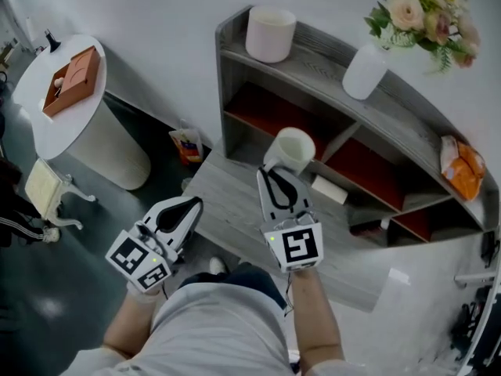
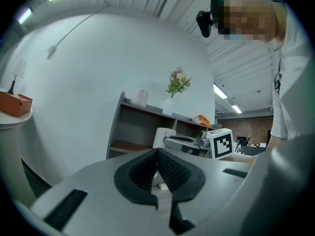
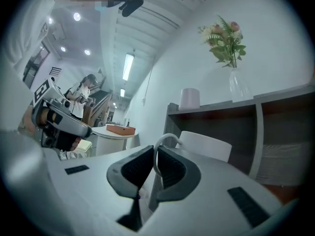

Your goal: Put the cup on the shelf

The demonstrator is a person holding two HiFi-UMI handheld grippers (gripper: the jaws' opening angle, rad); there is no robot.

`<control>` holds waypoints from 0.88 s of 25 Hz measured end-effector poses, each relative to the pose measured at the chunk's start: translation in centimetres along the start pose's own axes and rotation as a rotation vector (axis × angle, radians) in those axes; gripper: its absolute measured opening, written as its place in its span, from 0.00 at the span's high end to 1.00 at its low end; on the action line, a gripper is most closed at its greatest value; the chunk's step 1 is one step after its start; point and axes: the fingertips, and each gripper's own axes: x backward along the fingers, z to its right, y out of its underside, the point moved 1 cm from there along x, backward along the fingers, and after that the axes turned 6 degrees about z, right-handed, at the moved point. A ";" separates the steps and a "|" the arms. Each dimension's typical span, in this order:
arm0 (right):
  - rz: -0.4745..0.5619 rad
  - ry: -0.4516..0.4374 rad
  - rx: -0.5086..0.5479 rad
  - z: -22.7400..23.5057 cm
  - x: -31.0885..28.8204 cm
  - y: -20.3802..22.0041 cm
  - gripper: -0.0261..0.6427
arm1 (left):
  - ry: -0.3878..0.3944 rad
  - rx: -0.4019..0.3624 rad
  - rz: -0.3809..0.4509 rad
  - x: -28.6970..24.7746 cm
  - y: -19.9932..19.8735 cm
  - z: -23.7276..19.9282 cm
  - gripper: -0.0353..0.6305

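Note:
A white cup [image 1: 293,150] hangs in front of the grey shelf unit [image 1: 376,116], just before its middle level. My right gripper [image 1: 275,175] is shut on the cup's handle [image 3: 165,140]; the handle loop sticks up between the jaws and the cup body [image 3: 206,145] lies beyond them. My left gripper [image 1: 189,207] is lower left, over the floor by the low grey table [image 1: 235,210], its jaws closed together with nothing in them. In the left gripper view the cup [image 2: 163,136] and the right gripper [image 2: 189,143] show ahead.
On the shelf top stand a white round pot [image 1: 271,33], a white vase [image 1: 365,70] with flowers [image 1: 427,10] and an orange bag [image 1: 460,165]. A small white box [image 1: 329,189] lies in a lower compartment. A round white table [image 1: 66,92] with an orange box [image 1: 72,80] is at the left.

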 end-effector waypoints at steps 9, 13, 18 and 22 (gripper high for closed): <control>-0.040 -0.022 0.008 3.6 -4.9 3.1 0.91 | -0.062 0.011 -0.002 -2.1 -0.9 -2.5 0.92; -0.043 -0.026 0.008 5.0 -6.6 4.0 0.91 | -0.095 0.017 -0.008 -2.4 -0.7 -3.4 0.92; -0.062 -0.032 0.002 6.2 -8.1 5.1 0.91 | -0.127 0.026 -0.015 -2.9 -0.4 -4.5 0.92; -0.070 -0.033 -0.001 6.9 -9.0 6.0 0.91 | -0.147 0.033 -0.025 -3.4 0.1 -5.0 0.92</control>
